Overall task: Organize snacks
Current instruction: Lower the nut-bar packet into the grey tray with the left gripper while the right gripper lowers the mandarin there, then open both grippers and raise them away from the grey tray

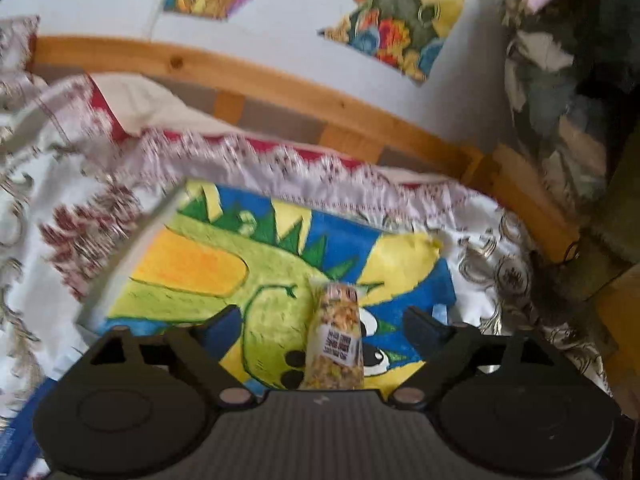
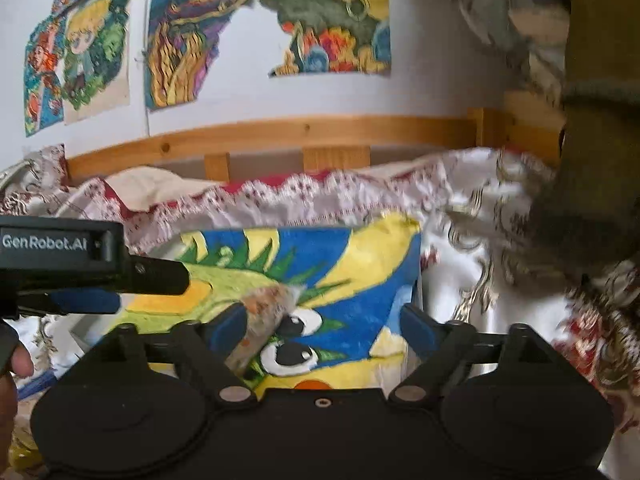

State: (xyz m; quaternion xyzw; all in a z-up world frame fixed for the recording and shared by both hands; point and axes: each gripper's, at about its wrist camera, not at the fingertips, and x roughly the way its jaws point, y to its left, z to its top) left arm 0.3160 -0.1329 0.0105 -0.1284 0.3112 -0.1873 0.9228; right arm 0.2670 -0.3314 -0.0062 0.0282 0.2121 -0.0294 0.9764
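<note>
Snack bar (image 1: 335, 334), in a clear wrapper with a white label, lay on a bright dragon painting (image 1: 224, 264) spread over a patterned bedcover (image 1: 48, 184). In the left wrist view it sat between the two blue-padded fingers (image 1: 224, 330) of the left gripper (image 1: 326, 330), touching neither; those fingers were spread wide and held nothing. In the right wrist view the same bar (image 2: 264, 316) showed blurred and slanted, just beside the left-hand finger (image 2: 228, 330) of the right gripper (image 2: 326, 330); whether it touched that pad could not be told. The right gripper's fingers were likewise parted, with only the painting (image 2: 360, 276) between them. The left gripper (image 2: 86, 302) entered that view from the left edge, its black body marked "GenRobot.AI", with part of a hand (image 2: 16, 360) below it. A wooden bed rail (image 2: 280, 136) ran behind the bedcover (image 2: 320, 196), and colourful drawings (image 2: 192, 32) hung on the white wall above. Dark green fabric (image 2: 592, 160) filled the right side.
</note>
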